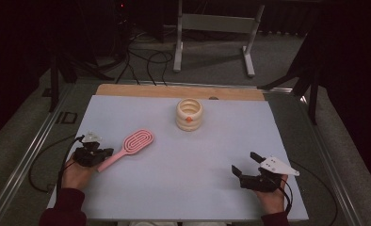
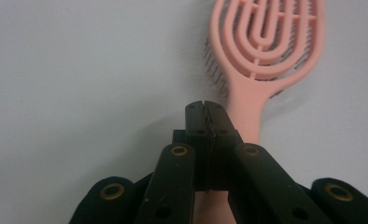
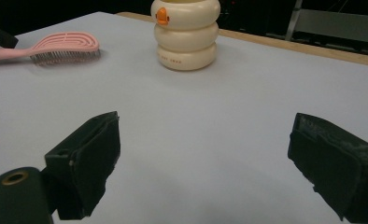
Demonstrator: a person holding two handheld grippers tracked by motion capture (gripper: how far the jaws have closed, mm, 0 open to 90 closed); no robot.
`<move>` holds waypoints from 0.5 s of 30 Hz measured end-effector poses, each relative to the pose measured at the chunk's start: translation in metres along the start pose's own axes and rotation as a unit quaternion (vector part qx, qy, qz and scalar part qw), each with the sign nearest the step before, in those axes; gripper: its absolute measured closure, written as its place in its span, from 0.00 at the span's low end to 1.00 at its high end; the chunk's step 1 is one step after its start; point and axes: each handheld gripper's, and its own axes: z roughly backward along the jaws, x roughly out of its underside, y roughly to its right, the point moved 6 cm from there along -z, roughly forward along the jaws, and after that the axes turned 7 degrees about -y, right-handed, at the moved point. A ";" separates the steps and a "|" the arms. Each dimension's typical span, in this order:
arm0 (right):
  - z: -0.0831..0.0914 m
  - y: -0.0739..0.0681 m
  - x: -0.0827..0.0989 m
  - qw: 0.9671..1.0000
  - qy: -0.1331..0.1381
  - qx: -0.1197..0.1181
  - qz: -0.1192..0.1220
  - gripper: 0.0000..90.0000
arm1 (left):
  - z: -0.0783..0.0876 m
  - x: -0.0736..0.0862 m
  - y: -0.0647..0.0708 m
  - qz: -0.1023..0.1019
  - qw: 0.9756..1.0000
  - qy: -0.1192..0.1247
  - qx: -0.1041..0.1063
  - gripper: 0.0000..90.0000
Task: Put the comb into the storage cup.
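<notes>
The pink plastic slotted hairbrush (image 1: 131, 146) lies bristles down, its handle running under your left gripper (image 2: 205, 108), whose jaws are pressed together above it. Your right gripper (image 1: 246, 163) gapes empty; the cream ringed cup (image 1: 189, 114) stands ahead.

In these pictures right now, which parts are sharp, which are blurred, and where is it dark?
High view: the white table is evenly lit, the room behind is dark. Left gripper view: the pink plastic hairbrush is fairly sharp, the near black linkage soft. Right gripper view: the cream ringed duck-face cup is clear, the near jaws blurred.
</notes>
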 end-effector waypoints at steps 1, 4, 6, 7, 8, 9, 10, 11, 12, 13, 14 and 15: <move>0.000 0.000 0.000 1.000 -0.001 0.000 0.000 0.10 | 0.000 0.000 0.001 0.000 1.000 0.002 0.001 1.00; 0.000 0.001 0.000 1.000 -0.001 0.001 0.000 0.10 | 0.001 0.000 0.004 -0.003 1.000 0.005 0.004 1.00; 0.000 0.001 0.000 1.000 0.000 0.000 0.000 0.10 | 0.001 0.000 0.007 -0.006 1.000 0.005 0.004 1.00; 0.000 0.000 0.000 1.000 0.000 0.000 0.000 0.10 | 0.002 0.000 0.010 -0.007 1.000 0.008 0.007 1.00; 0.000 0.000 0.000 1.000 0.000 0.000 0.000 0.10 | 0.002 0.000 0.011 -0.009 1.000 0.009 0.008 1.00; 0.000 0.000 0.000 1.000 0.000 0.000 0.000 0.10 | 0.003 0.000 0.012 -0.011 1.000 0.010 0.008 1.00; 0.000 0.000 0.000 1.000 0.000 0.000 0.000 0.10 | 0.003 0.000 0.012 -0.011 1.000 0.010 0.008 1.00; 0.000 0.000 0.000 1.000 0.000 0.001 0.000 0.10 | 0.003 0.000 0.014 -0.013 1.000 0.010 0.010 1.00; 0.000 0.000 0.000 1.000 -0.001 0.001 0.000 0.10 | 0.002 0.001 0.015 -0.013 1.000 0.010 0.012 1.00; 0.000 0.000 0.000 1.000 -0.001 0.001 0.000 0.10 | 0.002 0.001 0.015 -0.013 1.000 0.010 0.012 1.00; 0.000 0.000 0.000 1.000 -0.001 0.000 0.000 0.10 | 0.002 0.001 0.017 -0.018 1.000 0.007 0.008 1.00; 0.000 0.000 0.000 1.000 -0.001 0.001 0.000 0.10 | 0.001 0.001 0.017 -0.019 1.000 0.007 0.008 1.00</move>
